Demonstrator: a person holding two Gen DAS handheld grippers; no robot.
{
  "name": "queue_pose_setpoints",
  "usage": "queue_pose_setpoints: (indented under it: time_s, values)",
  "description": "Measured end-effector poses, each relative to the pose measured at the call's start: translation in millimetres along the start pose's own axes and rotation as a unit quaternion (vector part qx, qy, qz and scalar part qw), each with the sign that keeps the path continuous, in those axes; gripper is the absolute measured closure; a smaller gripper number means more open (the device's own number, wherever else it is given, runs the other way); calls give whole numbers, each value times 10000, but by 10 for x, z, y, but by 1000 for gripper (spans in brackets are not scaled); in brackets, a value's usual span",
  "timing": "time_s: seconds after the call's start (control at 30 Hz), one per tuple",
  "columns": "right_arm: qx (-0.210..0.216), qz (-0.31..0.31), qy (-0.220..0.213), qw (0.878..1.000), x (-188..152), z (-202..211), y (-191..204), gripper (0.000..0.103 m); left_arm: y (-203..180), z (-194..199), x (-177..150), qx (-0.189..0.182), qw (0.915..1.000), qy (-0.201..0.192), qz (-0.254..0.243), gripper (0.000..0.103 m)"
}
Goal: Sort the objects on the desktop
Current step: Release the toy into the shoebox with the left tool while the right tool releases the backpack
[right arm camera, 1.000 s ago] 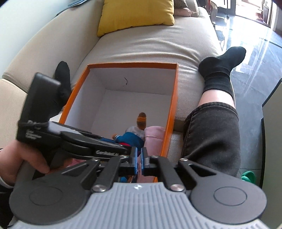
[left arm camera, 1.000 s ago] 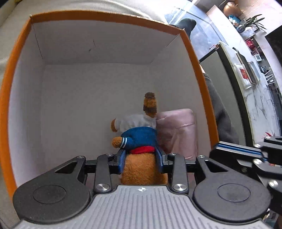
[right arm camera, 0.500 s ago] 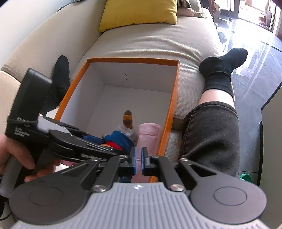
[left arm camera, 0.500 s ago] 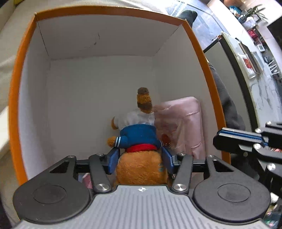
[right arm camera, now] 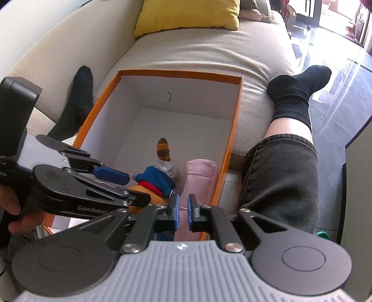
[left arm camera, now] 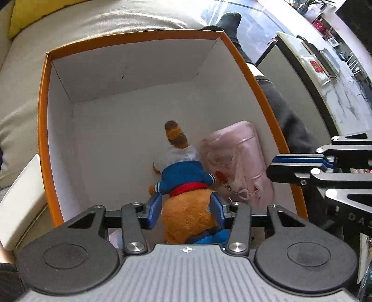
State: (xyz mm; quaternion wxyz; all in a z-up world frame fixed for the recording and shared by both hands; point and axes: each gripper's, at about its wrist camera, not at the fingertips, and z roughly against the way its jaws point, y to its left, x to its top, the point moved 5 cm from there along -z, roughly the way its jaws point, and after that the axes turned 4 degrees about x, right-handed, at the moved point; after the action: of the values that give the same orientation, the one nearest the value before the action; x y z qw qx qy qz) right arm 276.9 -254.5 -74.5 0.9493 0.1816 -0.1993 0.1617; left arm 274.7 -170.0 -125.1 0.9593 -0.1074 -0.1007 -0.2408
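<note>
Judging the plush toy [left arm camera: 186, 183] delivered by the pink pouch [left arm camera: 239, 162] at the orange box [left arm camera: 41, 130]'s right wall, we were closing the left gripper [left arm camera: 186, 209]'s jaws loosely around it, needing withdrawal, while the right gripper [right arm camera: 183, 209] stayed together, empty.

"GenRobot" on the left tool [right arm camera: 121, 183].

Plush toy's [left arm camera: 186, 216] lower end behind the gripper body, pink pouch [left arm camera: 237, 162] blurred

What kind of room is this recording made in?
Most likely a living room in a home. A beige sofa with a yellow cushion fills the view, and an orange box rests on its seat. Beside it are a glossy tiled floor and a marble-topped counter.
</note>
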Motion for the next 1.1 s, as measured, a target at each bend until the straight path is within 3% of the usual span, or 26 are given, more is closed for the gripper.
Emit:
queue_pose_setpoints:
  time_s: [0.2,0.3,0.7,0.97,1.1]
  values:
    - [30,21,10,10000,-1,-15,29,94,35,-61,-6,-244,9995,108,181,59]
    - [10,6,-5,10000,-1,-15,25,94,68,-122,15,-682,9960,260,524,69]
    - [42,-58,56,10000,-30,-87,-4,94,-49,-265,19,-508,9977,175,413,69]
    - [17,-22,77,10000,-57,-76,0,93,-100,-6,-41,-401,9989,-153,162,69]
    - [17,33,78,10000,-90,-39,56,92,-68,247,-134,-361,9979,-521,145,69]
